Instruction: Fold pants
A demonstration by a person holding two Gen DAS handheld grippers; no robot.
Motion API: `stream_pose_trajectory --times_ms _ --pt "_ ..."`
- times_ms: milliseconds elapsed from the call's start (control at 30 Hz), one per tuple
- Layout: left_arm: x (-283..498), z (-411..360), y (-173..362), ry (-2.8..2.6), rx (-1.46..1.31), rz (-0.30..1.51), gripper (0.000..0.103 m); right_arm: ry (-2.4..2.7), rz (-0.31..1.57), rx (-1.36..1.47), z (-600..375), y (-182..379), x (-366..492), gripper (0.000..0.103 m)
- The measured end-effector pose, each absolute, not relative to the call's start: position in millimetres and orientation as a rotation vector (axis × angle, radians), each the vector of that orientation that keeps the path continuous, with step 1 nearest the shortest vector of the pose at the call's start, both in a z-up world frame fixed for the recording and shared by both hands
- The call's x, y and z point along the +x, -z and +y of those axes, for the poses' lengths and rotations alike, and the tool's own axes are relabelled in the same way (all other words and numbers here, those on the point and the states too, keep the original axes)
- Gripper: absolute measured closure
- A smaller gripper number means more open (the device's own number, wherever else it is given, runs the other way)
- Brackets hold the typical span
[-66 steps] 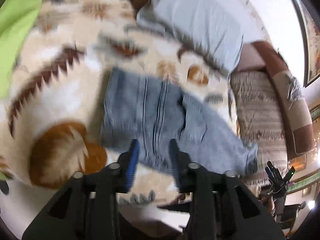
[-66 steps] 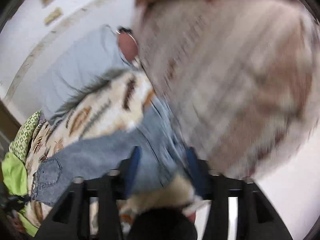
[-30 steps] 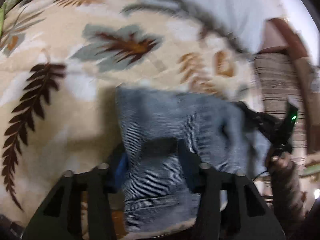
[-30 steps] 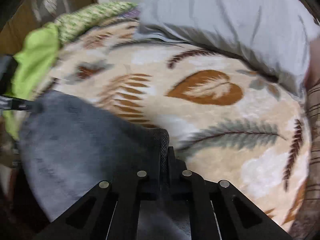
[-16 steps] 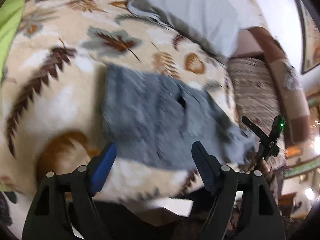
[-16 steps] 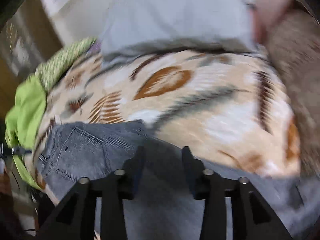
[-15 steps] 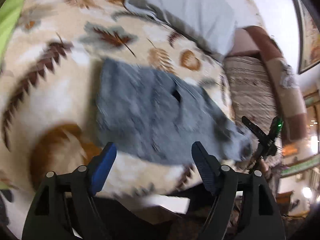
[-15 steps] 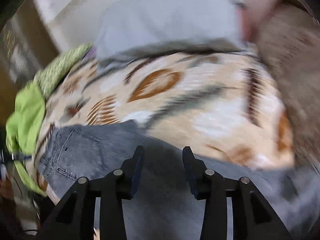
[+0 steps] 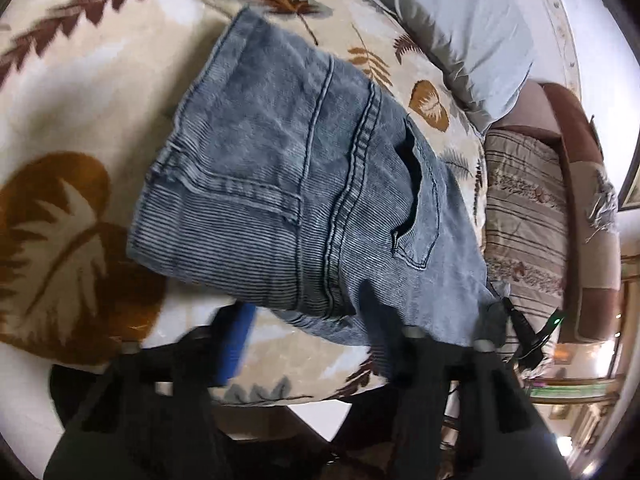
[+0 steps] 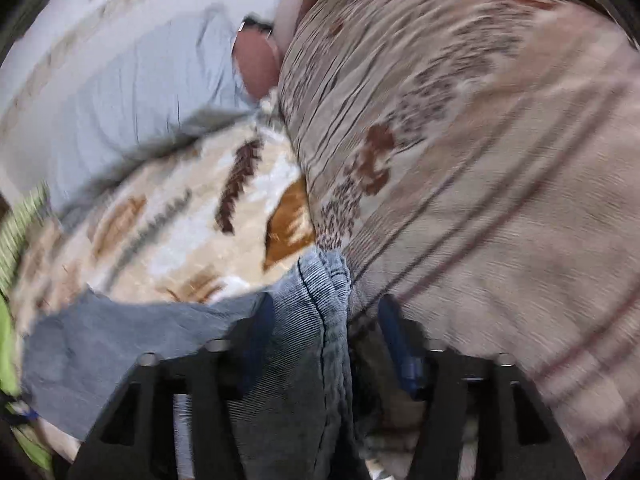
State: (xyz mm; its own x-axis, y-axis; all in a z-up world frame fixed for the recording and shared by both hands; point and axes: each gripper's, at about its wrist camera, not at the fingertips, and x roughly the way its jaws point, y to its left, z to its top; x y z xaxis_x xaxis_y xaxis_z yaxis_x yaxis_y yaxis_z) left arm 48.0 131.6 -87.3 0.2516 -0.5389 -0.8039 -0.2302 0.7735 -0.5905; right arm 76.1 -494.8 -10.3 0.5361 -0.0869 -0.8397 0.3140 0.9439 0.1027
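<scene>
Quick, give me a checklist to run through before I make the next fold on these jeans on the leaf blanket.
1. Jeans lying flat on the blanket: ok.
2. Left gripper gripping the near edge: not ok. Its jaws are closing with the edge between them, not yet clamped.
3. Right gripper gripping denim: not ok. Its jaws stand apart around a fold.
4. Pillow clear of the jeans: ok.
5. Lower layers lined up: cannot tell, they are hidden.
</scene>
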Motion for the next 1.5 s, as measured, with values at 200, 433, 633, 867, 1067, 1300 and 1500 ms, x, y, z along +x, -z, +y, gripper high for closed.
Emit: stream_pose_trajectory --times_ms 200,433,633,867,1067,1300,1500 --pt "46 145 89 0.155 -0.648 1.319 0.078 0.256 0.802 0.247 -496 -26 59 0.100" --pt "38 152 100 0.160 -0.668 1.348 0.078 0.333 0.971 0.228 -506 21 63 0.095" --pt "23 144 46 0.321 -0.535 1.219 0.071 0.278 0.795 0.365 -521 -25 41 0.049" --pt "78 154 29 0.221 -0.463 1.180 0.037 0.231 0.966 0.321 -513 9 96 0.040" --pt "137 154 73 0.115 -0.469 1.326 0.040 0.195 1.071 0.075 -476 29 126 0.094" --pt "143 133 97 0.067 -0.321 1.355 0.040 0.298 1.028 -0.091 -464 32 125 0.089" --pt "127 135 71 0.100 -0.309 1.321 0.040 0.303 0.978 0.061 -486 7 83 0.069"
